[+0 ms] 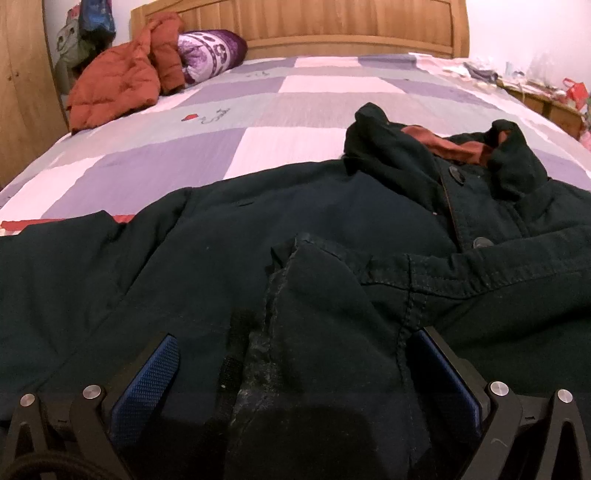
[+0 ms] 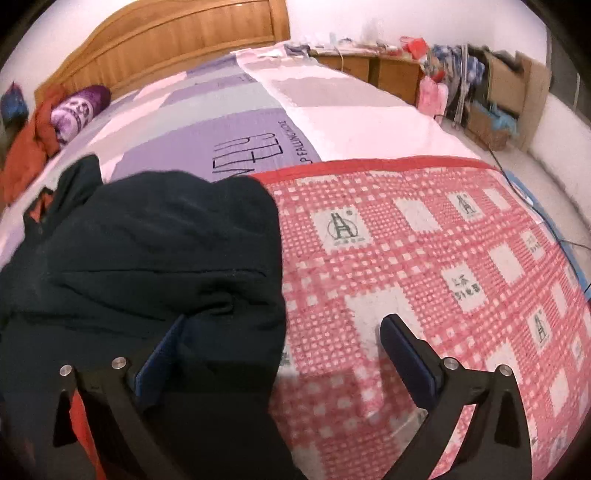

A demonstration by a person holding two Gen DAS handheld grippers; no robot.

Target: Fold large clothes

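A large dark jacket lies spread on the bed, its collar with rust lining at the upper right of the left wrist view. My left gripper hangs low over it, jaws wide apart, and a folded sleeve cuff lies between the blue pads without being pinched. In the right wrist view the jacket fills the left half. My right gripper stands open at the jacket's right edge, one finger over the dark cloth and the other over the red checked blanket.
The bed has a purple and white patchwork sheet and a wooden headboard. An orange puffy coat and a purple pillow lie at the head end. A wardrobe stands left; a nightstand and cluttered boxes stand right.
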